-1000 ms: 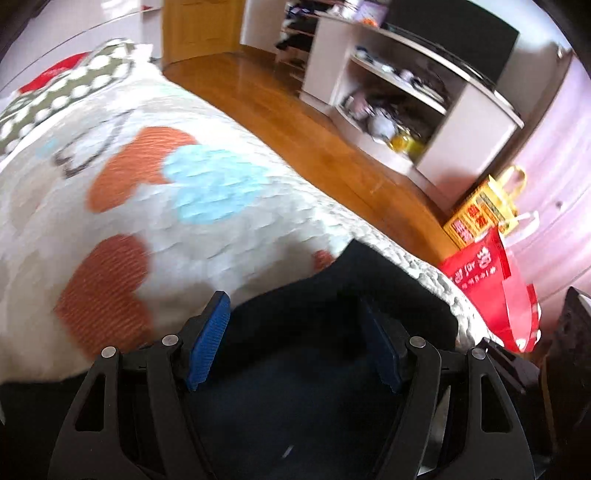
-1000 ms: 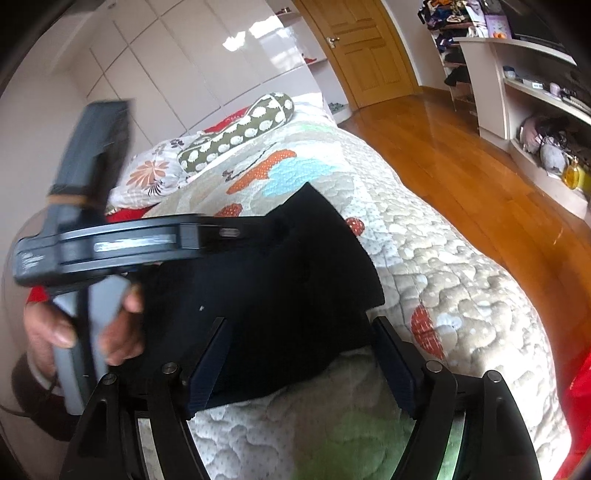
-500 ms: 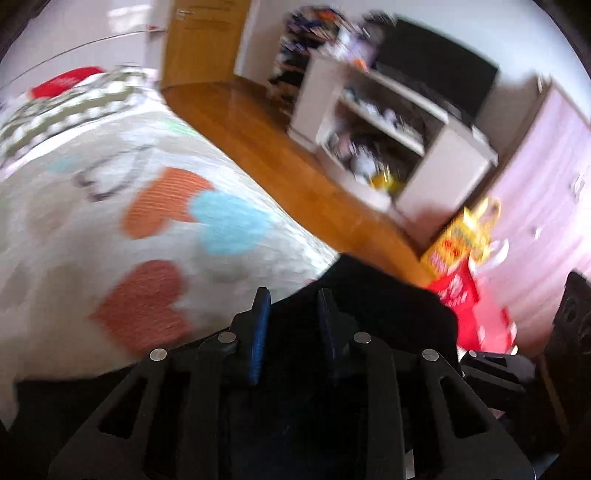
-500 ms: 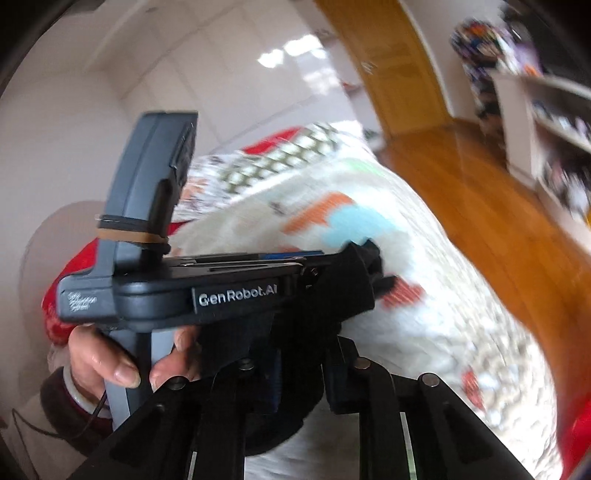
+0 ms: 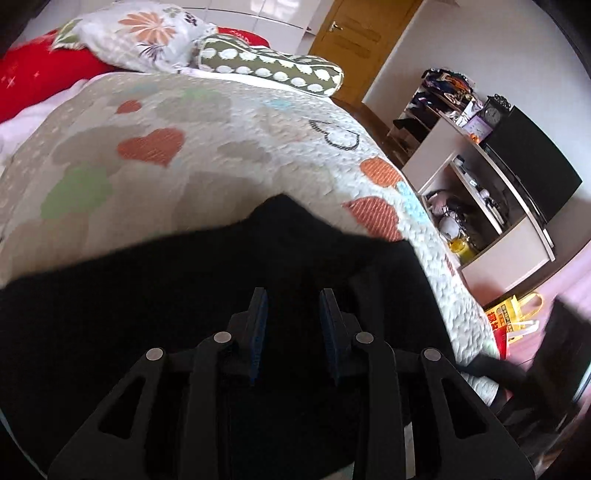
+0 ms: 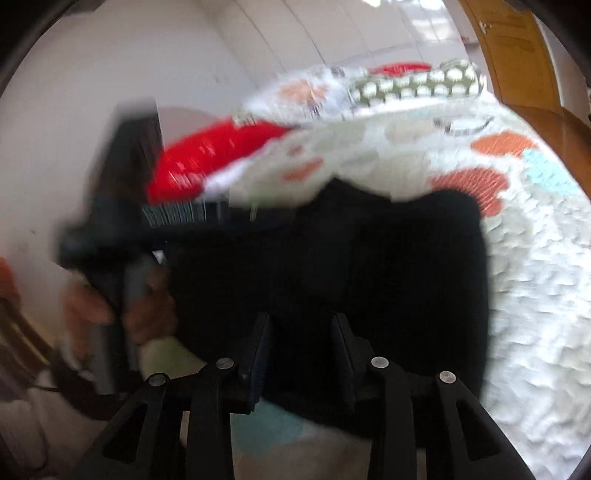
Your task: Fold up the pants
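Observation:
Black pants point(image 5: 155, 295) lie on a heart-patterned quilt point(image 5: 207, 147) and fill the lower half of the left wrist view. My left gripper point(image 5: 293, 314) is shut on a fold of the pants, its blue pads point(image 5: 258, 325) close together with fabric between. In the blurred right wrist view the pants point(image 6: 388, 258) hang lifted above the quilt point(image 6: 535, 277). My right gripper point(image 6: 301, 339) is shut on their near edge. The left gripper's body and the hand holding it point(image 6: 122, 266) show at the left, level with the pants' far edge.
Pillows point(image 5: 147, 33) and a dotted bolster point(image 5: 269, 66) lie at the head of the bed. A shelf unit with a television point(image 5: 517, 173) stands to the right. Yellow and red bags point(image 5: 513, 317) sit on the floor by the bed's corner. A wooden door point(image 5: 354, 44) is behind.
Both grippers closed from wide open onto the pants. They then lifted the fabric and swung toward the head of the bed, so the pillows came into view.

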Demonstrator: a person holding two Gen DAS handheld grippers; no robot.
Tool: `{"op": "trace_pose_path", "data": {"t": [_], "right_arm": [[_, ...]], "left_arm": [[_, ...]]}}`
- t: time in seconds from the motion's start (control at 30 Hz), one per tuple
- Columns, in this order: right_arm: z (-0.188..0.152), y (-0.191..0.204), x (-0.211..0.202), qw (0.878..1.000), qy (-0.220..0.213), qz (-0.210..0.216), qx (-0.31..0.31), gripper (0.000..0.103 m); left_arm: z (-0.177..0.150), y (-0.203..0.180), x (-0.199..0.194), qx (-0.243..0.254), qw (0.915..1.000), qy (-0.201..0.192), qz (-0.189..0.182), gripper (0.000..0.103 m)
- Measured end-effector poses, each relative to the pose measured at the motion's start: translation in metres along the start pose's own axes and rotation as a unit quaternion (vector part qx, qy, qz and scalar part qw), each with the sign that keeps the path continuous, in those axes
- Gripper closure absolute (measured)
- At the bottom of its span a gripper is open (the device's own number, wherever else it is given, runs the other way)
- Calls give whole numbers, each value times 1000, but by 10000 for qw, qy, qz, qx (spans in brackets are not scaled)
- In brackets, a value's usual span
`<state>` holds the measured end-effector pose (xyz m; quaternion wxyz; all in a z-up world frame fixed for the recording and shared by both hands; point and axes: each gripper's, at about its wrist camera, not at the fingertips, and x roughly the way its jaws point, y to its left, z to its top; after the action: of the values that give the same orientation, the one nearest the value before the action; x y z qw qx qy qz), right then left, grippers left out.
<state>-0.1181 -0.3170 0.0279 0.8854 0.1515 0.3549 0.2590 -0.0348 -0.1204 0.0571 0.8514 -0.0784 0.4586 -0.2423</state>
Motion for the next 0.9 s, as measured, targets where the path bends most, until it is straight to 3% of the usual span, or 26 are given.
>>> {"op": "trace_pose_path", "data": {"t": [0.07,0.1,0.27,0.43,0.57,0.73,0.83,0.9], "right_arm": [[2,-8,-23,9985,-404,-370,66,56],[3,-15,-31,9965,-539,-635,99,56],[-1,-28,-23,9937,-417,-977,344,56],[-7,-36,18,9819,131,-1887,-51,56],[-11,-37,13,9810,132,-1931,-134,56],[8,-25,7,9839,-149,-1757,-298,56],[21,-15,18,9854,-97,-1615,-525,56],[27,-10,29,9864,-56,-1529,-595,62]], "left_arm": [[-8,-4,1,-57,10000,-1,-53,51],[-10,-7,2,-62,9999,-21,-116,49],[-18,-35,22,36,9998,118,-160,48],[-29,-53,43,156,9983,135,548,48],[-34,-59,37,251,9981,199,531,63],[-35,-47,27,90,9975,108,690,64],[-41,-37,16,-73,9967,60,807,64],[-47,-32,10,-95,9959,37,902,64]]}}
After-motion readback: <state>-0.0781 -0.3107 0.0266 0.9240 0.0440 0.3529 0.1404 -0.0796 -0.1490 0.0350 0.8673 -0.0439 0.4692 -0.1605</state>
